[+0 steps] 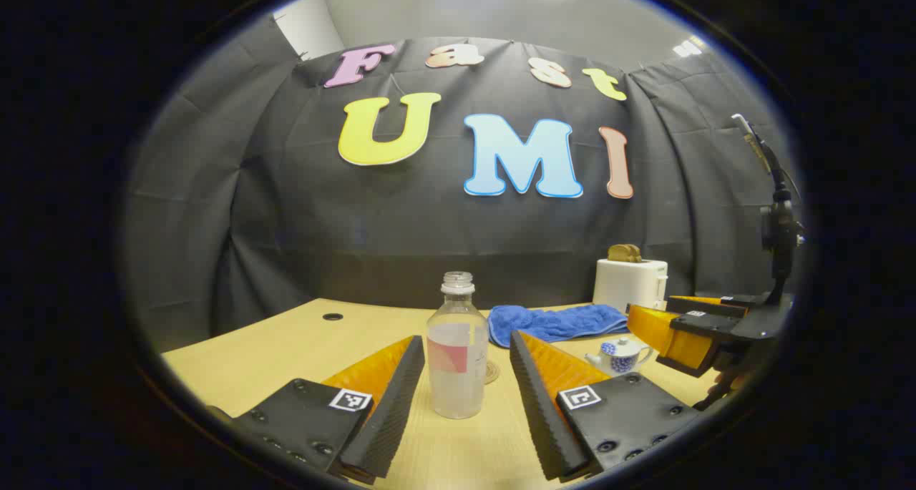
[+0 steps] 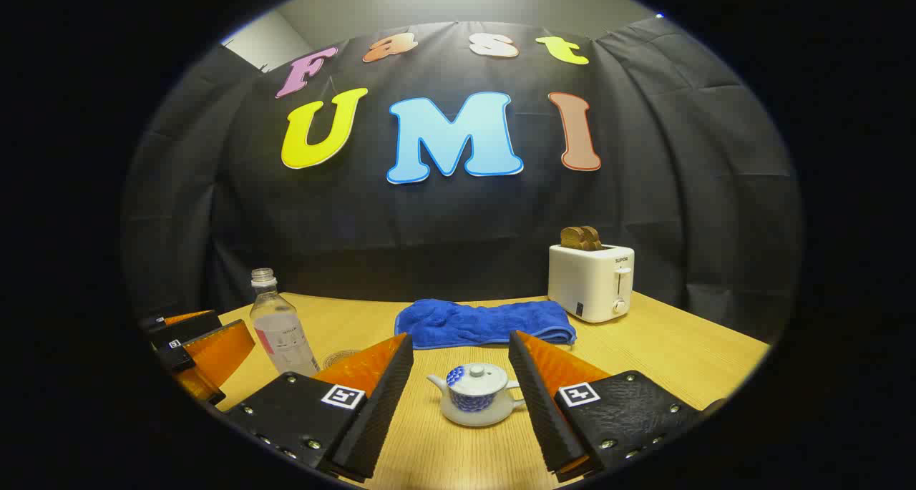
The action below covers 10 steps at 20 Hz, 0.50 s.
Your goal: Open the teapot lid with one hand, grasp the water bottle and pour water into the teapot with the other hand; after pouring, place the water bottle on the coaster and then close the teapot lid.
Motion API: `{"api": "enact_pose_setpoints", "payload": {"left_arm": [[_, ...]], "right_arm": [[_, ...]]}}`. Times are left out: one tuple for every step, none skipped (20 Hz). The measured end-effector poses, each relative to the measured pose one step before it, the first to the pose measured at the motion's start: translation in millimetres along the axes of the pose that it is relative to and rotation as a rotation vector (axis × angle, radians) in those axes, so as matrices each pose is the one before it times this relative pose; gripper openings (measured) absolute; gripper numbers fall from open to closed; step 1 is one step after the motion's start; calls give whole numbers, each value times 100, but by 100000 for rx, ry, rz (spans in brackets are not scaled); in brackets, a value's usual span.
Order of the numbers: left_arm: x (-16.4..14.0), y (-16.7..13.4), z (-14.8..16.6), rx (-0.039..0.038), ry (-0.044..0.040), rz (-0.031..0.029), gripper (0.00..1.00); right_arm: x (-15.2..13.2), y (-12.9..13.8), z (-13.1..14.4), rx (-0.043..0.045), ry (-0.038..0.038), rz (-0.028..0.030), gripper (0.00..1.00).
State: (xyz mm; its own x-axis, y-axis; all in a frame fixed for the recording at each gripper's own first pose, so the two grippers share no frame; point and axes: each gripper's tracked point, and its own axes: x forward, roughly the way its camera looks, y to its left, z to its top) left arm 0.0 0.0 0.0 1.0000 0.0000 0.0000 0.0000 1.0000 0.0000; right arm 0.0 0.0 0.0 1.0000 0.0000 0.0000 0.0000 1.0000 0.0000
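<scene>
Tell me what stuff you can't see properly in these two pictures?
- Coaster: left gripper view, mostly hidden behind the water bottle; in the right gripper view just a sliver shows over a finger.
- Bottle's base: right gripper view, cut off by the right gripper.
- Other gripper: left gripper view, cut off by the edge.
- Water level in the teapot: its lid is on.
- Toaster label: too small.

Both views look low across the table (image 1: 286, 340), sharing the toaster (image 2: 591, 281).
</scene>
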Motion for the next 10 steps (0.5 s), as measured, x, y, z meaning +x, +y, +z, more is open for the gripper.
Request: {"api": "enact_pose_setpoints", "payload": {"left_arm": [[12,55,71,173,-30,90,87],[1,-23,-58,219,69,11,87],[-20,20,59,79,67,56,87],[108,-64,-109,-154,109,-125,87],[135,-66,72,-280,81,-69,87],[-145,-22,-192,-206,111,-56,87],[-57,12,29,-53,125,-25,87],[47,36,-98,-4,89,81,87],[12,19,80,-23,76,-18,87],[81,77,-64,-93,55,-13,87]], "right_arm": [[42,-42,78,72,-31,86,83],[133,53,-11,-43,-70,164,83],[116,-3,-11,-118,-4,56,83],[132,-44,-63,-42,-11,76,83],[195,43,-55,18,128,324,83],[73,-147,-146,78,304,-516,83],[142,80,-65,228,371,298,75],[208,-71,-139,72,189,-82,74],[166,-40,-121,-263,395,77,74],[161,26,-149,-340,366,152,74]]}}
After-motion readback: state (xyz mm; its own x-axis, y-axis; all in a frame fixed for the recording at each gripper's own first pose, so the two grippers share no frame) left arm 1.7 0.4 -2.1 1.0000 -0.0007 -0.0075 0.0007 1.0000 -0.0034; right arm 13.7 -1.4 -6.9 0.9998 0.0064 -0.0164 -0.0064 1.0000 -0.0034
